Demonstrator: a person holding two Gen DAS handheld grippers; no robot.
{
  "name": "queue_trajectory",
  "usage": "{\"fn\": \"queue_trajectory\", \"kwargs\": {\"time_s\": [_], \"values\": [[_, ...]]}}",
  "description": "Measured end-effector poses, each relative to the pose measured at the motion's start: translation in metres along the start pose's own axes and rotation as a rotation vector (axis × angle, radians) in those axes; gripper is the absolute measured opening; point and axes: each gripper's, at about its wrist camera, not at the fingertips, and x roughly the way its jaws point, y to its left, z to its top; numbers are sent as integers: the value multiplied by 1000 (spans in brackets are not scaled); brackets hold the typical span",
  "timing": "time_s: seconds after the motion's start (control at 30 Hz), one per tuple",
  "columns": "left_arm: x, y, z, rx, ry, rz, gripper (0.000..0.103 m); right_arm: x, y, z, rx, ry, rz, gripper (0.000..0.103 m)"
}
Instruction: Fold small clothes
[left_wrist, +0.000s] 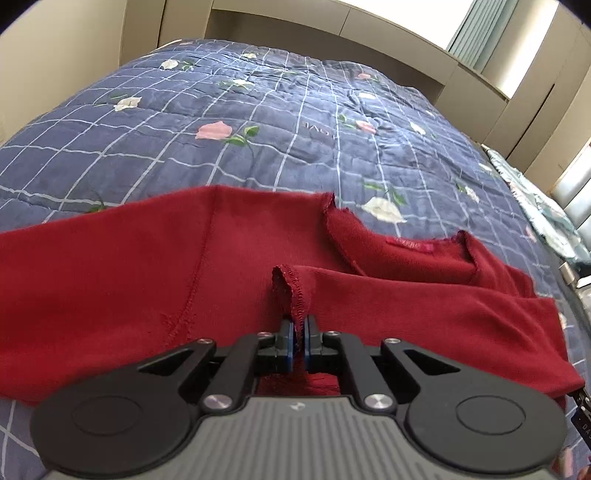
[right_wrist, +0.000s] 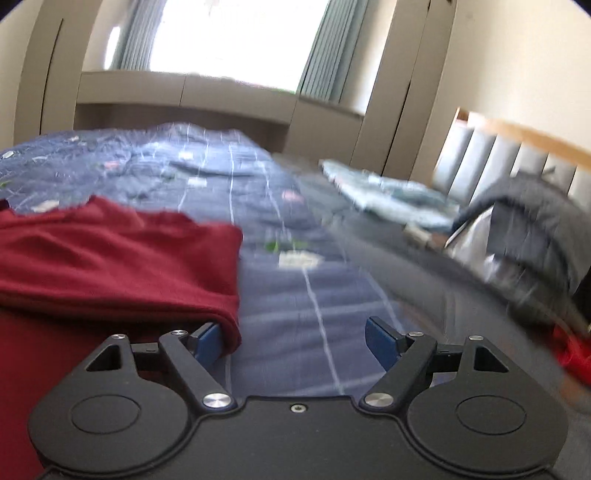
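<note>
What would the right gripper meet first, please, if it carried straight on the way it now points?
Most likely the blue quilt: the right gripper stands open with only bedding ahead, the red shirt beside its left finger.

Left wrist view: sits just behind the left tool (left_wrist: 300, 334), angled down, very close over the red garment (left_wrist: 110, 280), facing across the bed (left_wrist: 258, 110) toward wall cabinets. Right wrist view: behind the right tool (right_wrist: 295, 343), shallower tilt, facing the window. Both share garment and bed.

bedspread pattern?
Blue-grey bedspread with a white grid and pink and white flowers; clearest in the left wrist view.
</note>
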Motion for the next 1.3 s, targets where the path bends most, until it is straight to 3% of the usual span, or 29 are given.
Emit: {"fn": "queue_trajectory", "kwargs": {"time_s": [0.13, 0.2, 0.27, 0.33, 0.37, 0.47, 0.57, 0.7, 0.9, 1.03, 1.07, 1.13, 1.2, 1.23, 1.27, 1.3], "values": [[0, 0, -2, 12, -6, -5, 7, -9, -4, 8, -13, 11, 69, 83], [-7, 0, -2, 4, -4, -9, 31, -22, -7, 11, -10, 3, 115, 92], [-19, 0, -5, -6, -38, 4, 87, -35, -8, 15, 8, -19, 147, 99], [-34, -3, -12, -9, -110, 45, 99, -40, -6, 20, 28, -45, 162, 101], [-40, -4, -16, -6, -132, 63, 100, -39, -5, 23, 32, -48, 168, 101], [-52, 0, -25, -37, -133, 100, 101, -24, 9, 24, 14, -26, 141, 102], [-70, 17, -33, -95, -138, 126, 102, 1, 26, 14, -75, 57, 125, 101], [-101, 59, -41, -175, -163, 209, 103, -14, 26, 18, -73, 23, 132, 102], [-137, 159, -64, -391, -203, 385, 103, -65, 23, 28, 21, -13, 319, 102], [-147, 245, -82, -642, -253, 449, 100, -96, 42, 26, 37, -3, 429, 102], [-150, 264, -86, -714, -272, 449, 93, -102, 49, 25, 32, 1, 444, 102], [-159, 292, -93, -828, -378, 393, 90, -115, 65, 24, 21, 3, 466, 102], [-163, 308, -89, -900, -436, 397, 76, -124, 78, 21, 9, 8, 484, 102], [-163, 316, -87, -937, -449, 396, 62, -127, 83, 21, 5, 14, 495, 102], [-162, 322, -87, -980, -453, 391, 39, -128, 88, 20, -1, 19, 508, 102], [-159, 331, -88, -1042, -443, 386, 27, -130, 92, 19, -9, 24, 519, 102]]}}
